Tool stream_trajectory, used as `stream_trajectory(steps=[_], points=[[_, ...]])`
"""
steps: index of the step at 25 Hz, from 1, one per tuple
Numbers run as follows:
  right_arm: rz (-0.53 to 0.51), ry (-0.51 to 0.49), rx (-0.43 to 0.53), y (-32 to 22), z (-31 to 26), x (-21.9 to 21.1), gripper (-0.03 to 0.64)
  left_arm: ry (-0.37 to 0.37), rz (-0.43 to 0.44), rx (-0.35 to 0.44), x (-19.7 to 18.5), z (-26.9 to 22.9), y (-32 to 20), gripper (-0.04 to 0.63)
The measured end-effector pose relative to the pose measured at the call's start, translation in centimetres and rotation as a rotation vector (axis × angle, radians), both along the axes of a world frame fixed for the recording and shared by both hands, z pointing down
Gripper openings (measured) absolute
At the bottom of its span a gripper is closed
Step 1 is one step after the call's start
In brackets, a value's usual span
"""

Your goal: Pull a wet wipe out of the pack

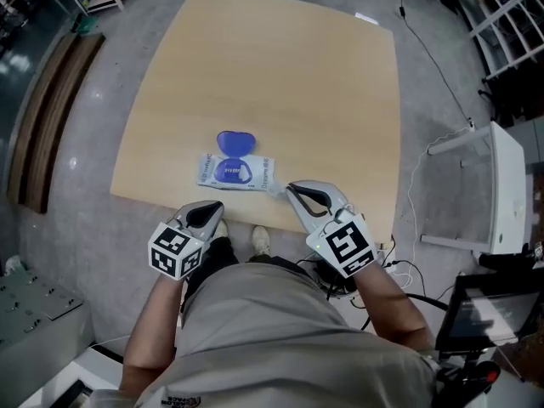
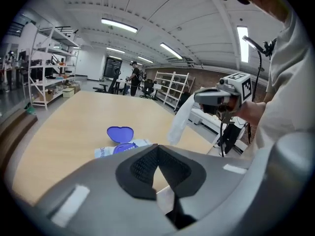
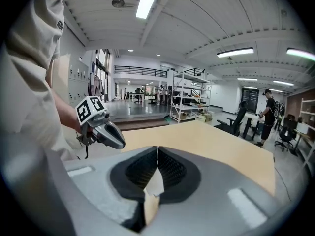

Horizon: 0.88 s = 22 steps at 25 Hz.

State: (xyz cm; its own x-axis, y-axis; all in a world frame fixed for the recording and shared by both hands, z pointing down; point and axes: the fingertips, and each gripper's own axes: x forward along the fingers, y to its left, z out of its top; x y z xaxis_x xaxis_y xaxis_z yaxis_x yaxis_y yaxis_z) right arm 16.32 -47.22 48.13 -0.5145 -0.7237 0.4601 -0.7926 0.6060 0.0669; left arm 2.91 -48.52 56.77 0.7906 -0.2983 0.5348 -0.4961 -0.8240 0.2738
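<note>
Wide open over the far half and along both sides of the table (image 1: 272, 75). Toward the near edge, blocked only by the low wipe pack (image 1: 236, 172), with its blue lid (image 1: 235, 142) flipped open to the far side. Just nearer than that, crowded by the left gripper (image 1: 219, 204) and right gripper (image 1: 289, 187), with a wet wipe (image 2: 178, 124) hanging from the right one's closed jaws. Open gap between the two. Off the table's right, hemmed in by a white rack (image 1: 501, 189) and a floor cable (image 1: 433, 58).
</note>
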Motion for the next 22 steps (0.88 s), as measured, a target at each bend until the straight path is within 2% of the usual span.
stream_trajectory(steps=[8,12,18,22], points=[[0.005,-0.013,0.025,4.0,0.5,-0.9,0.003,0.036,0.045,0.102,0.1,-4.4,4.8,0.006],[0.011,-0.021,0.035,6.7,-1.7,-2.5,0.003,0.053,0.069,0.139,-0.9,-7.4,7.9,0.006],[0.039,-0.014,0.057,12.3,-3.7,-6.7,0.003,0.092,0.091,0.184,-5.2,-10.2,14.2,0.006],[0.073,-0.025,0.065,17.0,-4.8,-9.5,0.003,0.118,0.103,0.186,-8.7,-11.1,19.1,0.006]])
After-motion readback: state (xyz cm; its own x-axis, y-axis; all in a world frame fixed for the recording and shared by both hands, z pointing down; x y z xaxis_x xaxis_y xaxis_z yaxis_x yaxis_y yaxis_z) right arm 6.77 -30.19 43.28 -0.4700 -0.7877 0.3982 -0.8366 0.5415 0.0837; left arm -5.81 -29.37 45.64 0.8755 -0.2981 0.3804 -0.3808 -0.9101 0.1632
